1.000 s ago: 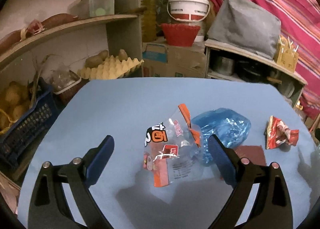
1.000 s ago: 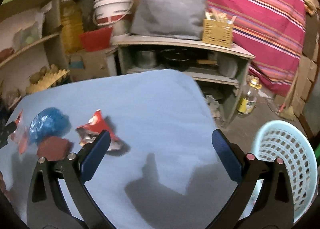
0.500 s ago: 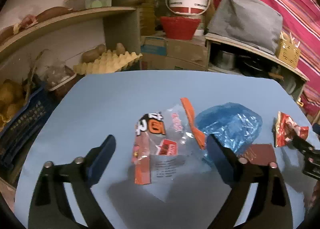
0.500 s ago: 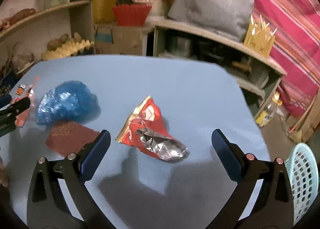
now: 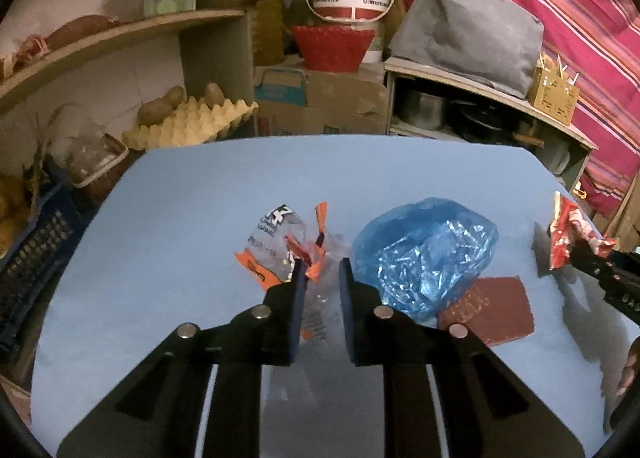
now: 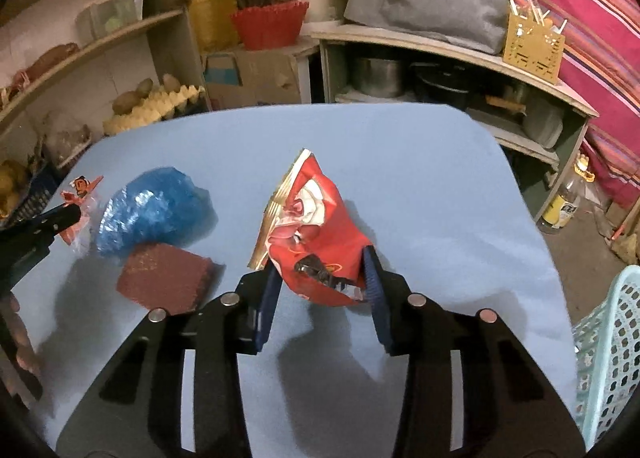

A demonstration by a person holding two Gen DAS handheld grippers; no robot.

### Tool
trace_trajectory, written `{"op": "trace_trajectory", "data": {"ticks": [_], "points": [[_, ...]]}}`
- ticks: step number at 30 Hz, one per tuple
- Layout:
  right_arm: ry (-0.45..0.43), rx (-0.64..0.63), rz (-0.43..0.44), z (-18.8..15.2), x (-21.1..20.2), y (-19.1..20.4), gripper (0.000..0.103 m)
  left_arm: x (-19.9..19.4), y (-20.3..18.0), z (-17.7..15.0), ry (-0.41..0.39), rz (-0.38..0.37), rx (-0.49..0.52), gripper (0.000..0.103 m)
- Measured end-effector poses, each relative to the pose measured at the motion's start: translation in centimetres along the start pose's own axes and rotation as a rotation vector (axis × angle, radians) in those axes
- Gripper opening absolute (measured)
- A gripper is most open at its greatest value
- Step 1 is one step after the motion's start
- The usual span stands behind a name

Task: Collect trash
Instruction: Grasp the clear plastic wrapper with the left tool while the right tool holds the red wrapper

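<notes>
i find my left gripper (image 5: 320,270) just closed on the clear wrapper (image 5: 280,254) and my right gripper (image 6: 320,278) just closed on the red packet (image 6: 312,226), both pinched for lifting off the desk (image 6: 420,178) toward the basket (image 6: 612,358).

A clear wrapper (image 5: 276,254) with orange and red print is seen between the black left gripper (image 5: 320,270) and its blue pads. Just right of it, a crinkly blue bag (image 5: 424,254) and a dark red-brown packet (image 5: 492,308). A red-and-silver snack bag (image 6: 316,234) is seen in the right gripper (image 6: 320,278), over the pale blue table (image 6: 420,162).
</notes>
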State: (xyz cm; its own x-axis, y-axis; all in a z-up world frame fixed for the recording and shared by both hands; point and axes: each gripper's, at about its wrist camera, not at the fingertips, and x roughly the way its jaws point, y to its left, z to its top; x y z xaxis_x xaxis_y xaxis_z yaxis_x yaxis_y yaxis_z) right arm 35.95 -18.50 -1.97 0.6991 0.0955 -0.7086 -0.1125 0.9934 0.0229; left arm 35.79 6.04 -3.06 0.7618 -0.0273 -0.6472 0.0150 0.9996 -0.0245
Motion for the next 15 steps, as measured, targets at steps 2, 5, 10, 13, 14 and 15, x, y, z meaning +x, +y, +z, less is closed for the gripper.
{"op": "trace_trajectory", "data": {"ticks": [2,5,10,13,14,15], "points": [[-0.015,0.005,0.005,0.1,-1.0,-0.3,0.041,-0.8,-0.2,0.2,-0.018,0.012,0.004,0.017],[-0.037,0.008,0.009,-0.1,-2.5,-0.8,0.041,-2.3,-0.3,0.4,-0.048,0.023,0.000,0.017],[-0.074,0.005,-0.006,-0.7,-4.7,-1.9,0.041,-4.5,-1.0,0.8,-0.096,0.053,-0.003,0.017],[-0.100,0.025,-0.014,-1.2,-5.9,-3.1,0.041,-5.4,-1.7,0.9,-0.110,0.052,0.003,0.016],[-0.112,0.036,-0.014,-1.3,-6.6,-3.7,0.041,-5.9,-2.0,0.9,-0.116,0.049,0.005,0.016],[-0.120,0.041,-0.016,-1.4,-6.9,-4.1,0.041,-6.1,-2.2,0.9,-0.121,0.048,0.006,0.016]]}}
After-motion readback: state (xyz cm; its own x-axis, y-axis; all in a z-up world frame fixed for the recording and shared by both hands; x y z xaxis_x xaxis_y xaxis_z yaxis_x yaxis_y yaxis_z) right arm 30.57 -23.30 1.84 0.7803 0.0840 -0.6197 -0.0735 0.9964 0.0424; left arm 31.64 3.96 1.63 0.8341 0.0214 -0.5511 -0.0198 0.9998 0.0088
